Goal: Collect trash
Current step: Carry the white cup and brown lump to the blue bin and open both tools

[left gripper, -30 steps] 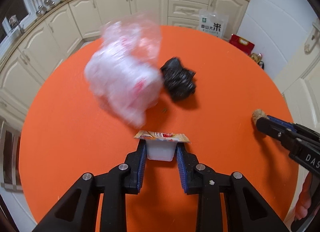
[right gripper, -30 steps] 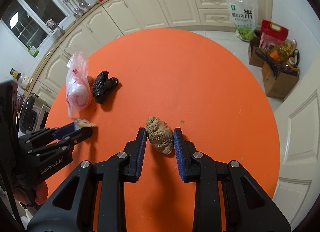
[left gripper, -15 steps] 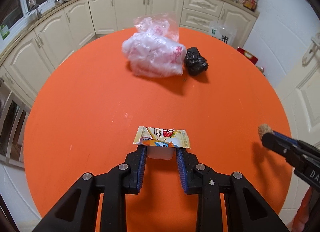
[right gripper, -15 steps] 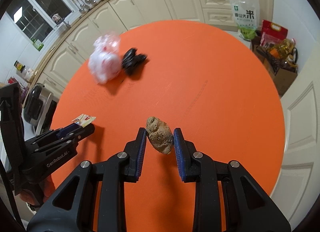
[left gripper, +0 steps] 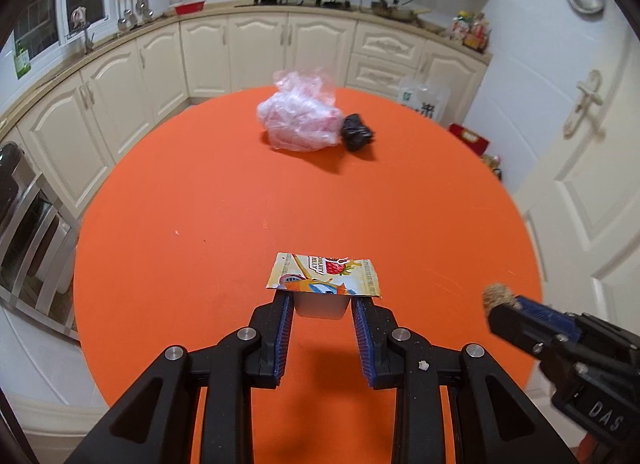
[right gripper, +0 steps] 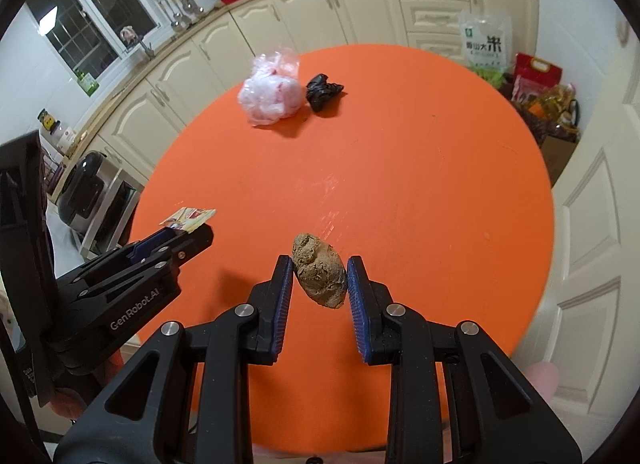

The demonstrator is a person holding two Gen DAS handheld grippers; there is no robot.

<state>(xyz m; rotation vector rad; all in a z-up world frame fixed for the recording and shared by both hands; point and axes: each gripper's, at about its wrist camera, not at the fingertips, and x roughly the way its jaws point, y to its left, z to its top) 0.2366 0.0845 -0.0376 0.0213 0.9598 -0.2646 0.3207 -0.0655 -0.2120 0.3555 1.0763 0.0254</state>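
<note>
My left gripper (left gripper: 323, 306) is shut on a small white jelly cup (left gripper: 320, 304) with a printed foil lid (left gripper: 325, 274), held above the near part of the round orange table (left gripper: 224, 224). In the right wrist view that cup's lid (right gripper: 188, 218) sticks out past the left gripper (right gripper: 188, 234). My right gripper (right gripper: 318, 276) is shut on a brown crumbly lump (right gripper: 320, 276), also lifted off the table; the same lump (left gripper: 498, 296) shows at the right gripper's tip in the left wrist view. A crumpled pink-white plastic bag (left gripper: 300, 120) and a black wad (left gripper: 356, 132) lie at the table's far side.
Cream kitchen cabinets (left gripper: 256, 48) curve behind the table. A rice bag (right gripper: 486, 46), a red pack and a box of groceries (right gripper: 548, 104) sit on the floor at the far right. A white door (left gripper: 584, 168) stands to the right, a black appliance (right gripper: 86, 188) to the left.
Both grippers have pulled back and risen with their loads, so the plastic bag and black wad now look smaller and farther away. Grips unchanged.
</note>
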